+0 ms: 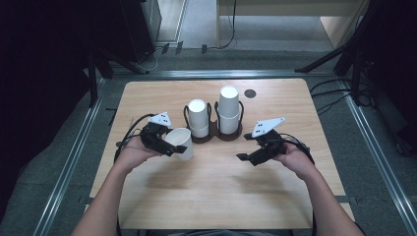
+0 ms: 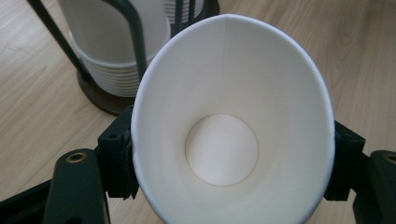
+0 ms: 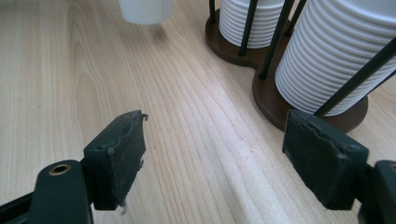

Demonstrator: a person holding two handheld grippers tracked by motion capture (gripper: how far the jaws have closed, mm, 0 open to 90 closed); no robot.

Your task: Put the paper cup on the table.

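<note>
A white paper cup (image 1: pixel 181 142) sits between the jaws of my left gripper (image 1: pixel 167 141), which is shut on its sides just above the table. In the left gripper view the cup (image 2: pixel 233 121) faces the camera mouth first, squeezed slightly oval, and its inside is empty. My right gripper (image 1: pixel 248 157) hovers open over bare wood, right of the cup. The right gripper view shows its pads (image 3: pixel 119 156) wide apart with nothing between them. A dark two-post cup holder (image 1: pixel 215 133) behind both grippers carries two stacks of white cups (image 1: pixel 198 118), the right stack (image 1: pixel 229 109) taller.
The wooden table (image 1: pixel 216 196) has bare room in front of the holder and toward the near edge. A small black round disc (image 1: pixel 250 93) lies on the far side. Metal rails and cables run around the table on the floor.
</note>
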